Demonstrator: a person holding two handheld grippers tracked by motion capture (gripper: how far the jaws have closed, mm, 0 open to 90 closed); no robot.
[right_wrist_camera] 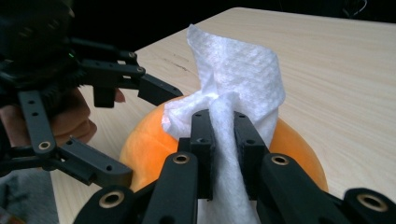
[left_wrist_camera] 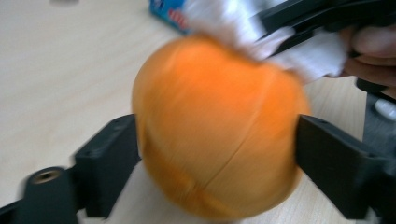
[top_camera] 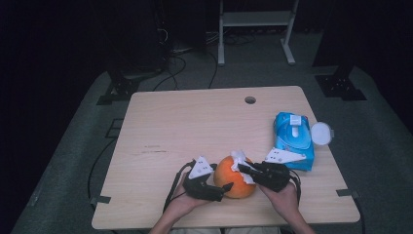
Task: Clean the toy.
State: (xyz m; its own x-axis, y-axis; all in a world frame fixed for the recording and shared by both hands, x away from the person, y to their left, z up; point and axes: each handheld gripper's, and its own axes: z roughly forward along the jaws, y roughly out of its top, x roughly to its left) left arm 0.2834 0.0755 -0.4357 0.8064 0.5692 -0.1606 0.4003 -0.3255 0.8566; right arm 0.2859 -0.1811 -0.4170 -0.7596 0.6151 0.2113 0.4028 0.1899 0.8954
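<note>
We're over a pale wooden table (top_camera: 195, 126), and at its near edge, right in front of us, sits the big one: a round orange pumpkin-like ball (top_camera: 234, 178), ribbed and soft-looking, resting on the tabletop between our two hands. Over on the right side of the table lies a blue wipes pack (top_camera: 293, 139), flat on the wood, and just beside its far right corner a round white lid (top_camera: 321, 133) near the table edge. Now to our left gripper (top_camera: 214, 190): its jaws are spread wide around the ball, one black pad on each flank, and in the left gripper view the ball (left_wrist_camera: 217, 130) sits squarely between them; the picture is blurred, so we can't tell whether the pads actually press the skin or just bracket it. Our right gripper (top_camera: 248, 170) comes in from the right over the top of the ball, and in the right gripper view its jaws are pinched tight on a white wipe (right_wrist_camera: 233, 93), the tissue bunched between them and fanning upward, its lower folds lying against the top of the ball (right_wrist_camera: 144, 144).
</note>
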